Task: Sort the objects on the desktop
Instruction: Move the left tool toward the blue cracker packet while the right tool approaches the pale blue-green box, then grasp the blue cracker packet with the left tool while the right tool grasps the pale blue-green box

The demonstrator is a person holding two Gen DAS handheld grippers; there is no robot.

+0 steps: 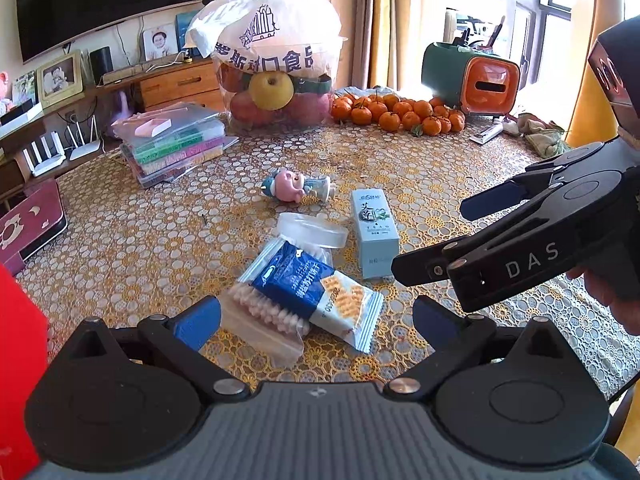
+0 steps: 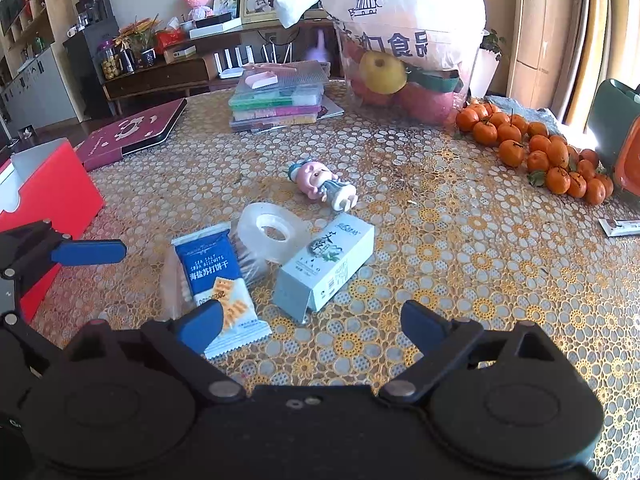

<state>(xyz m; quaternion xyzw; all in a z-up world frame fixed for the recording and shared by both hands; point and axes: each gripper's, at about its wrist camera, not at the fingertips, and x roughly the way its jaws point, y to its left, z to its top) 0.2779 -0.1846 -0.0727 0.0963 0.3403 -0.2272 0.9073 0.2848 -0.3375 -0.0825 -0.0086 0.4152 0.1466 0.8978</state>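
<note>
Left gripper (image 1: 316,318): wide open, empty | right gripper (image 2: 312,320): wide open, empty | biscuit packet (image 1: 316,292): on table, directly ahead between left jaws, long axis diagonal | left gripper judged nearer.

On the table (image 2: 460,240), the biscuit packet (image 2: 218,280) lies across the bag of cotton swabs (image 1: 264,312), with the tape roll (image 2: 274,234) touching just behind them. The small carton (image 2: 328,266) lies right of the packet, against the roll. The toy figure (image 2: 322,184) lies behind these, apart. Farther back stand the stacked cases (image 2: 280,100) to the left, the fruit tub (image 2: 404,84) in the middle, and the tangerines (image 2: 540,148) to the right.
</note>
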